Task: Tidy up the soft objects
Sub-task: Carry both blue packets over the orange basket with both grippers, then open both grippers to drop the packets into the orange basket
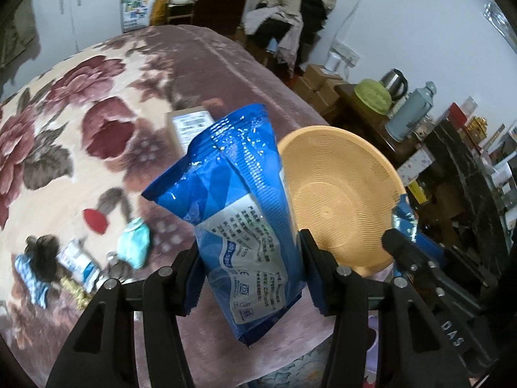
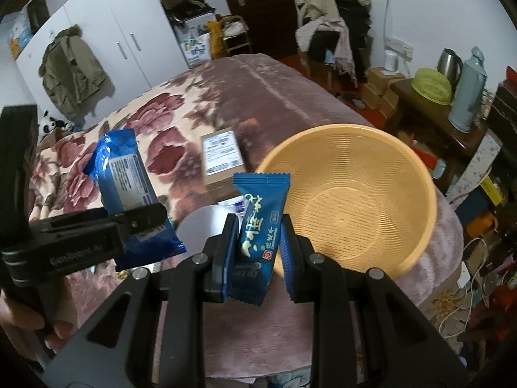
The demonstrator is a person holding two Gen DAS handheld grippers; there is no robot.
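Observation:
My left gripper (image 1: pixel 250 268) is shut on a large blue soft pack (image 1: pixel 236 200) with a white label, held up above the bed just left of the orange mesh basket (image 1: pixel 339 161). It also shows in the right wrist view (image 2: pixel 129 187) at the left. My right gripper (image 2: pixel 258 242) is shut on a small dark blue snack packet (image 2: pixel 258 223), held upright just left of the basket (image 2: pixel 355 168). The basket's inside holds nothing. The right gripper's tip and packet show in the left wrist view (image 1: pixel 402 220) at the basket's right edge.
A cardboard box (image 2: pixel 221 158) lies on the floral blanket (image 1: pixel 97 129) behind the basket. Small items lie at the left: a teal soft thing (image 1: pixel 134 242), a red disc (image 1: pixel 94 220), a white-blue packet (image 1: pixel 77 263). A wooden side table (image 2: pixel 420 97) with kettle and flask stands right.

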